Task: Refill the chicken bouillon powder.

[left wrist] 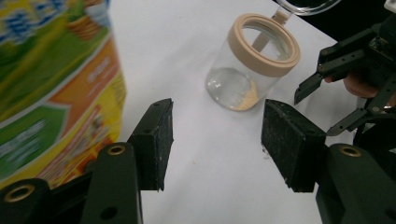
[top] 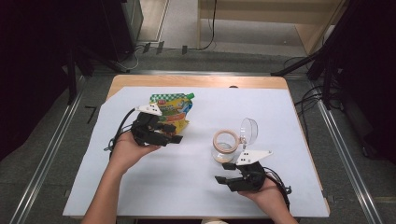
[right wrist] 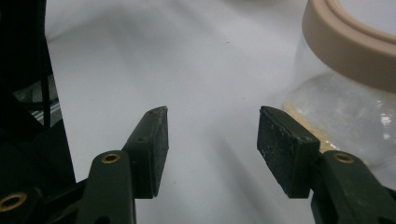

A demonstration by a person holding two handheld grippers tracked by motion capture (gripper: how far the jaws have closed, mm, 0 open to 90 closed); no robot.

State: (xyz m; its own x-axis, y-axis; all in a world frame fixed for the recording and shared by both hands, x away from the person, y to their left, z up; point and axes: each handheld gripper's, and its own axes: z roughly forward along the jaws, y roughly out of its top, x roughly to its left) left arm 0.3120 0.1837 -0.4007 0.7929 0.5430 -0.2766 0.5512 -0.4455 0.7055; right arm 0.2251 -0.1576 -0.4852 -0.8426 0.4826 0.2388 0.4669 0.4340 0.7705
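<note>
Both grippers, left (top: 175, 133) and right (top: 223, 172), gape empty. On the white sheet (top: 187, 186), the snack pouch (top: 173, 108) lies beside the left; the open jar (top: 225, 145) stands mid-table. Grab the pouch squarely, steady the jar, pour carefully.

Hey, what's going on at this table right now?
A person holds a gripper in each hand over a white-covered table. The left gripper sits beside a colourful snack pouch, jaws open and empty. The right gripper is just in front of a clear glass jar with a beige rim, its hinged lid flipped open; those jaws are open and empty too. The jar holds a little yellowish powder at the bottom.
</note>
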